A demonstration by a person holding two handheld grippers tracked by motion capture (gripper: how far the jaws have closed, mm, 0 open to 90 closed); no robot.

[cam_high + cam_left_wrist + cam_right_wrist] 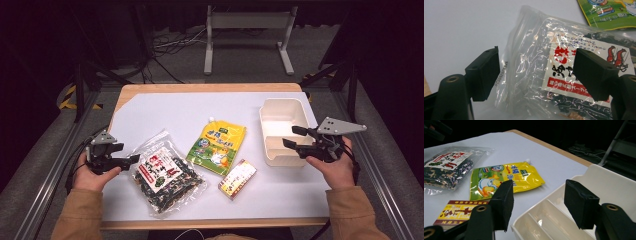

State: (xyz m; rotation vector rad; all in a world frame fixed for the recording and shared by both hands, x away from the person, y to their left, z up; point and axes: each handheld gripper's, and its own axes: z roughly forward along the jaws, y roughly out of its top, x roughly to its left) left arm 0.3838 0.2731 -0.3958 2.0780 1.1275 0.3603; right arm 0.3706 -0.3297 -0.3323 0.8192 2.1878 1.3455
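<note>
One clear bag of dark dried food (163,172), with a white and red label, lies flat on the tabletop (165,107) at about seven o'clock from its centre. Its crinkled left edge is framed by the left tongs (128,160), whose jaws stand spread on either side of the film in the left gripper view (534,75), with no pad seen pressing yet. A good grip is judged to be had where the plastic is empty and doubled near the sealed edge, not over the lumpy contents; the jaws should be lowered until the film sits well between the pads, then closed squarely so that the slippery bag is not pushed away. At three o'clock from the bag a yellow-green spouted pouch (217,147) is found, and at four o'clock a small red and yellow box (238,178), both apart from it. Farther out, at two o'clock, a white divided tray (278,158) is seen, with the right tongs (295,137) held spread just over its near rim, gripping nothing. The bag should be lifted clear of the pouch before being carried.
</note>
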